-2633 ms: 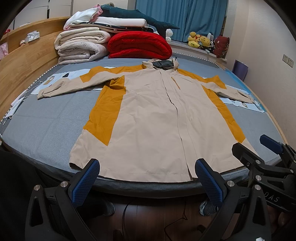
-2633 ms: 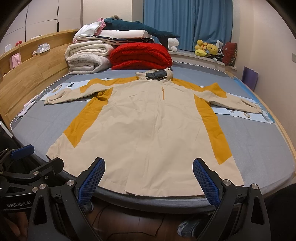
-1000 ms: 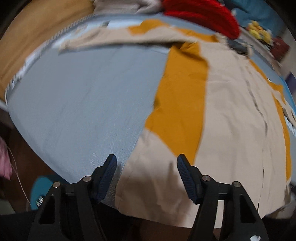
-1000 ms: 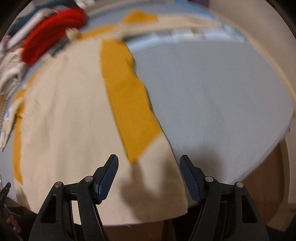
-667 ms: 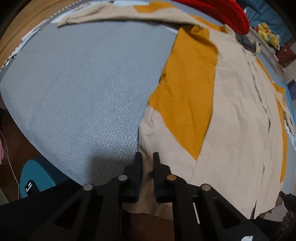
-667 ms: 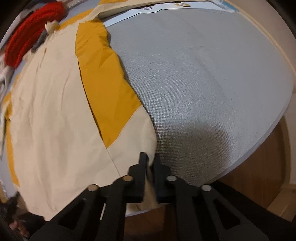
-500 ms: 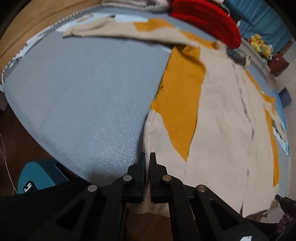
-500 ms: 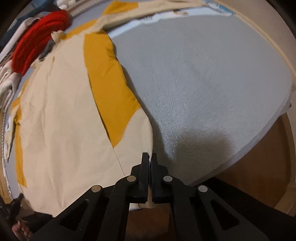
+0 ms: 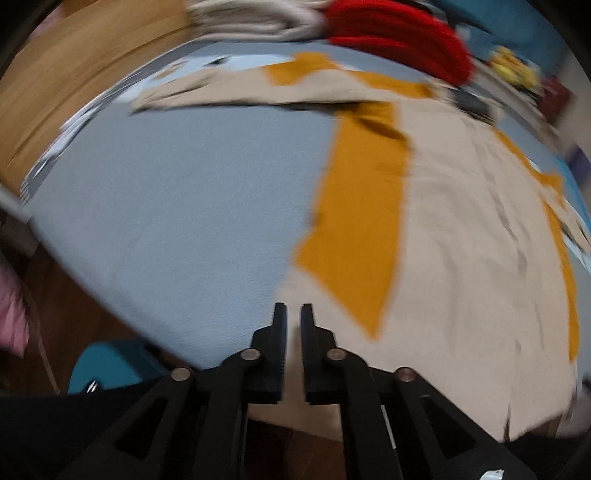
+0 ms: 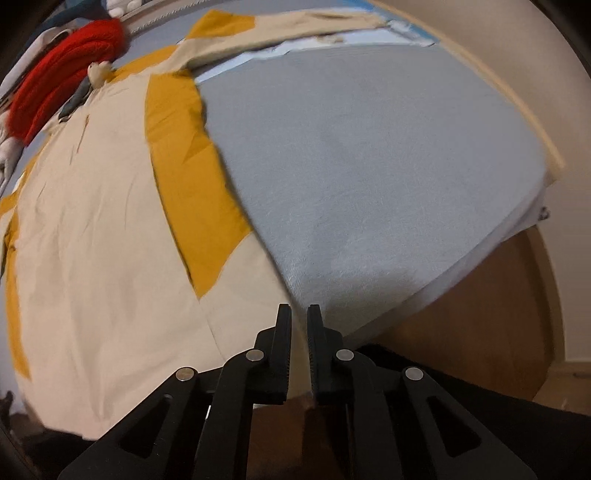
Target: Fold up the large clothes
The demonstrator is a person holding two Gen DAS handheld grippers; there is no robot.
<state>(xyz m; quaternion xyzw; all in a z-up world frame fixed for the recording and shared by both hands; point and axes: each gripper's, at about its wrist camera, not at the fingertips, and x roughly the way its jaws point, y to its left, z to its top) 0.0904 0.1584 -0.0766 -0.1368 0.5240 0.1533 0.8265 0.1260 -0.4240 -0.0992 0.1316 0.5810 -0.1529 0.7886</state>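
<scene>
A beige jacket with mustard side panels (image 9: 461,240) lies spread flat on the grey bed (image 9: 166,203), sleeves out to both sides. My left gripper (image 9: 293,310) pinches its lower left hem corner; the jaws are opening a little, with beige cloth still between the pads. In the right wrist view the same jacket (image 10: 92,221) fills the left half. My right gripper (image 10: 299,312) holds the lower right hem corner at the bed's edge; its jaws are also opening slightly, with cloth between them. Both views are motion-blurred.
A red quilt (image 9: 399,44) and folded pale blankets (image 9: 251,18) are stacked at the bed's far end, beside a wooden side board (image 9: 74,74). A teal object (image 9: 110,365) sits on the floor below the left corner. Bare grey mattress (image 10: 369,166) flanks the jacket.
Both grippers went from wide open above the hem corners to shut on them. They have since risen a little, and the gaps between the jaws have widened slightly.
</scene>
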